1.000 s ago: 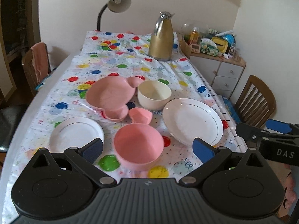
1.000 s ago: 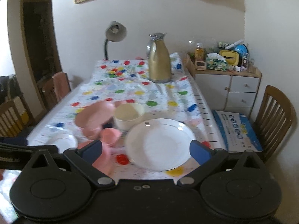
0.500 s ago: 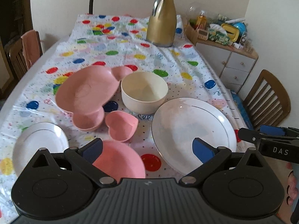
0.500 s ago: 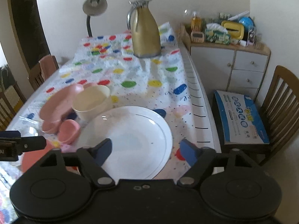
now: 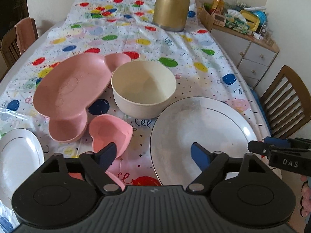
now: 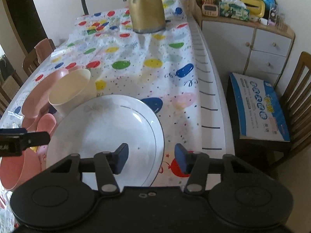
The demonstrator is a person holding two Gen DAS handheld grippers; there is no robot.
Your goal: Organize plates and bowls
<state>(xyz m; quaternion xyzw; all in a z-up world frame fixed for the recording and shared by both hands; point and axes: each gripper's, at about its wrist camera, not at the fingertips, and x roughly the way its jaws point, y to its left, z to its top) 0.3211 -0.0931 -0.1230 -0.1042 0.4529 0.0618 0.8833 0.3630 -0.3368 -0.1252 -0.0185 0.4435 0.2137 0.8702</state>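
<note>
Now both grippers are being brought lower and closer to the dishes than half a second ago. The right gripper [image 6: 150,158] is being held with its jaws apart, narrower than before, straddling the near right rim of the big plate [image 6: 105,128], which is lying on the desk [image 6: 155,81] just beside the cream bowl [image 6: 72,89]. The left gripper [image 5: 154,155] is also being held apart and empty, hovering between the heart bowl [image 5: 109,134] and the big plate [image 5: 204,132]. The pink tray [image 5: 72,89], the small plate [image 5: 17,155] and the round pink bowl [image 6: 13,170] are being left untouched, scattered around. Judging from this, nothing is yet being stacked; the big plate is probably being lined up for a first grasp, its thin rim calling for a careful, level pinch.
</note>
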